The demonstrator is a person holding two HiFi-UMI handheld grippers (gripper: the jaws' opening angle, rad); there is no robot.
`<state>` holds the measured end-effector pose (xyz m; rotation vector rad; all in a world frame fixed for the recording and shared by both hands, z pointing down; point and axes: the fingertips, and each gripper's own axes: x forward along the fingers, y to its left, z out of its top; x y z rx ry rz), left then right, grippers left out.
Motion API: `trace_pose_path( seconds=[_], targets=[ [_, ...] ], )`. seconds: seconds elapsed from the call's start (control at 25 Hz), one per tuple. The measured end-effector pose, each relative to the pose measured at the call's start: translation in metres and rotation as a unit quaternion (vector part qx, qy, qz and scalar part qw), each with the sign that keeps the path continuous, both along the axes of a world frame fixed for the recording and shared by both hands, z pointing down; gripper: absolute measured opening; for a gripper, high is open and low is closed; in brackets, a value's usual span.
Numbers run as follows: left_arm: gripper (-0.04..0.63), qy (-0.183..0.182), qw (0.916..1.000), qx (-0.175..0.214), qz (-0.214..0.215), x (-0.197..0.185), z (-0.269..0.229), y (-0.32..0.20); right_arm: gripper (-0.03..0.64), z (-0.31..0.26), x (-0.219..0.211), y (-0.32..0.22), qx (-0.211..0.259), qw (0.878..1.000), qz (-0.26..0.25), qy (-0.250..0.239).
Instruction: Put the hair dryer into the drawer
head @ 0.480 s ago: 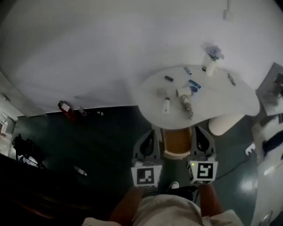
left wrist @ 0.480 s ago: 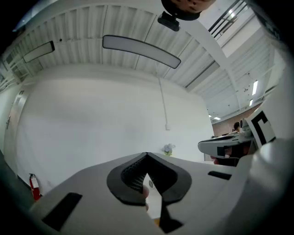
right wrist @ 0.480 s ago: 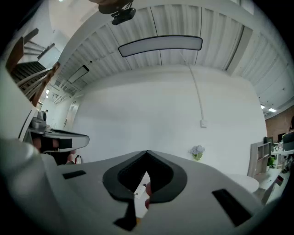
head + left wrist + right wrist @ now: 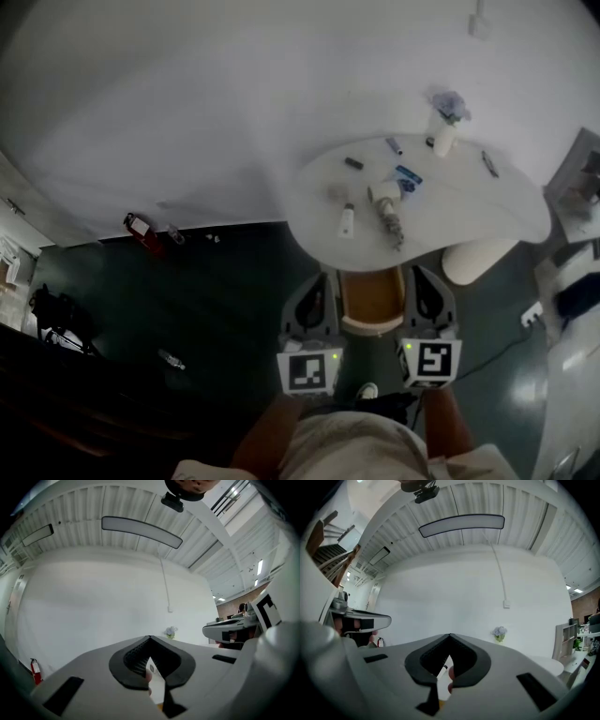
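I cannot pick out a hair dryer or a drawer in any view. My left gripper (image 4: pixel 322 277) and right gripper (image 4: pixel 419 274) are held side by side close to my body, pointing level towards a white round table (image 4: pixel 506 211). In the left gripper view the left gripper (image 4: pixel 150 639) has its jaws meeting at the tip with nothing between them. The right gripper (image 4: pixel 450 637) looks the same in its own view, shut and empty. Both face the white wall, and a vase of flowers (image 4: pixel 500 633) shows beyond the jaws.
A chair with a wooden seat (image 4: pixel 373 302) stands between the grippers and the table. On the table lie a white bottle (image 4: pixel 347 221), a vase (image 4: pixel 446 133) and several small items. A red fire extinguisher (image 4: pixel 139 230) stands by the wall, and white furniture (image 4: pixel 574 281) fills the right.
The table and its items sit slightly higher and further left in the head view. Both grippers keep their place and stay shut.
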<state>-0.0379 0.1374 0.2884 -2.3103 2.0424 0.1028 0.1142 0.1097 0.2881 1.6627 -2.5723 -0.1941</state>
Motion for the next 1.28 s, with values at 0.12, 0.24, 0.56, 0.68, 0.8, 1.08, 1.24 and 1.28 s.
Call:
trace_pose_path(
  seconds=[0.12,0.24,0.56,0.68,0.8,1.08,1.24,1.28],
  targets=[
    [-0.005,0.000,1.0000,0.001,0.000,0.009,-0.001,-0.003,0.003,0.000,0.010,-0.003,0.000,1.000,-0.003,-0.012],
    [-0.005,-0.001,1.0000,0.001,-0.001,0.018,0.000,-0.007,0.003,0.000,0.020,-0.008,-0.002,1.000,-0.005,-0.027],
    [-0.005,-0.008,0.9998,-0.002,-0.019,0.048,0.003,-0.014,0.003,0.016,0.051,-0.023,-0.020,0.999,-0.020,-0.039],
    [-0.005,-0.011,0.9996,-0.001,-0.027,0.055,0.003,-0.017,0.003,0.020,0.060,-0.030,-0.024,0.998,-0.023,-0.046],
    [-0.005,-0.010,0.9994,-0.005,-0.033,0.059,0.004,-0.020,0.003,0.025,0.065,-0.035,-0.028,0.998,-0.026,-0.048],
    [-0.005,-0.008,0.9997,-0.007,-0.022,0.056,0.011,-0.040,0.003,0.030,0.058,-0.055,-0.030,0.998,-0.019,-0.044],
    [-0.005,0.004,0.9999,-0.006,-0.014,0.039,0.015,-0.063,0.003,0.034,0.041,-0.074,-0.034,0.999,-0.013,-0.031],
    [-0.005,0.006,0.9999,-0.006,-0.011,0.033,0.016,-0.070,0.003,0.035,0.036,-0.079,-0.036,0.999,-0.012,-0.026]
  ],
)
